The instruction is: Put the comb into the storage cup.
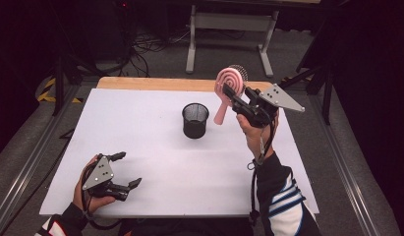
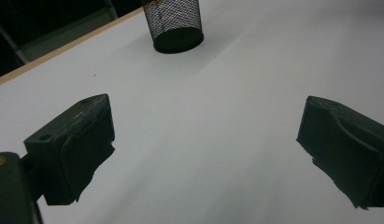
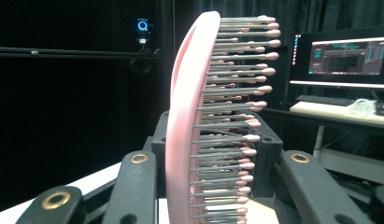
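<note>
A pink hairbrush [image 1: 228, 80] with a spiral pattern on its back is held up in the air, head up and handle down, just right of a black mesh cup [image 1: 195, 120]. My right gripper [image 1: 235, 98] is shut on the brush's head. In the right gripper view the hairbrush [image 3: 189, 116] stands edge-on between the two jaws of that gripper [image 3: 217, 186], its bristles pointing right. At the near left of the table my left gripper [image 1: 129, 168] rests open with nothing between its jaws. The left gripper [image 2: 203, 154] looks across bare white surface toward the mesh cup [image 2: 173, 23].
The white table top [image 1: 165, 162] has a wooden strip [image 1: 155, 83] along its far edge. A metal stand [image 1: 229, 29] and cables lie on the floor beyond. A lit monitor [image 3: 346, 56] and a keyboard [image 3: 320, 100] stand on a desk far off.
</note>
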`<state>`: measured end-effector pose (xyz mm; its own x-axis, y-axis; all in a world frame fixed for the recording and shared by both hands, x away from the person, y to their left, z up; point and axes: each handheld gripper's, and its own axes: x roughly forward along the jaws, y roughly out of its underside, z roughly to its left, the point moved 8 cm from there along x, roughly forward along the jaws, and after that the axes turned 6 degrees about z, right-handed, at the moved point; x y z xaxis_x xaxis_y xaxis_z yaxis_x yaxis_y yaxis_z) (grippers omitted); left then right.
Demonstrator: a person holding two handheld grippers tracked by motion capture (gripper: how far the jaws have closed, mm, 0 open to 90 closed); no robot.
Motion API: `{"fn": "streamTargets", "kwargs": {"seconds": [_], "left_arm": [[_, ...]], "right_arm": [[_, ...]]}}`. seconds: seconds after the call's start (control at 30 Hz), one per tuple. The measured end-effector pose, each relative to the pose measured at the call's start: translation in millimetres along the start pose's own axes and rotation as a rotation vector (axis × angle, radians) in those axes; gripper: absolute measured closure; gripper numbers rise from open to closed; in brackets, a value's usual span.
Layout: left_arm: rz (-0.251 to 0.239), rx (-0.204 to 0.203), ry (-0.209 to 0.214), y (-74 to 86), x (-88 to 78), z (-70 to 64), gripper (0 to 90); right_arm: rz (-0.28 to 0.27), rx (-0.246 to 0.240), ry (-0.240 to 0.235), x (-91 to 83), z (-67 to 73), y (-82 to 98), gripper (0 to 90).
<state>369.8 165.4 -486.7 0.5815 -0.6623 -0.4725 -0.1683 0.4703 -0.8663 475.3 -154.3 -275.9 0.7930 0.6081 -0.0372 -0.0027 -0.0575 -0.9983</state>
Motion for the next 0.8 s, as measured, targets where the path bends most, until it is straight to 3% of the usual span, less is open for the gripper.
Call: {"fn": "streamTargets", "kwargs": {"seconds": [0.27,0.8], "left_arm": [[-0.01,-0.003,0.002,-0.4,-1.7,0.7,4.8],[-0.009,-0.008,0.009,-0.4,-0.7,-0.4,4.7]], "right_arm": [[-0.022,-0.002,0.006,16.1,-2.0,-15.9,62.9],[-0.006,-0.02,-0.013,48.7,10.1,-8.3,62.9]]}}
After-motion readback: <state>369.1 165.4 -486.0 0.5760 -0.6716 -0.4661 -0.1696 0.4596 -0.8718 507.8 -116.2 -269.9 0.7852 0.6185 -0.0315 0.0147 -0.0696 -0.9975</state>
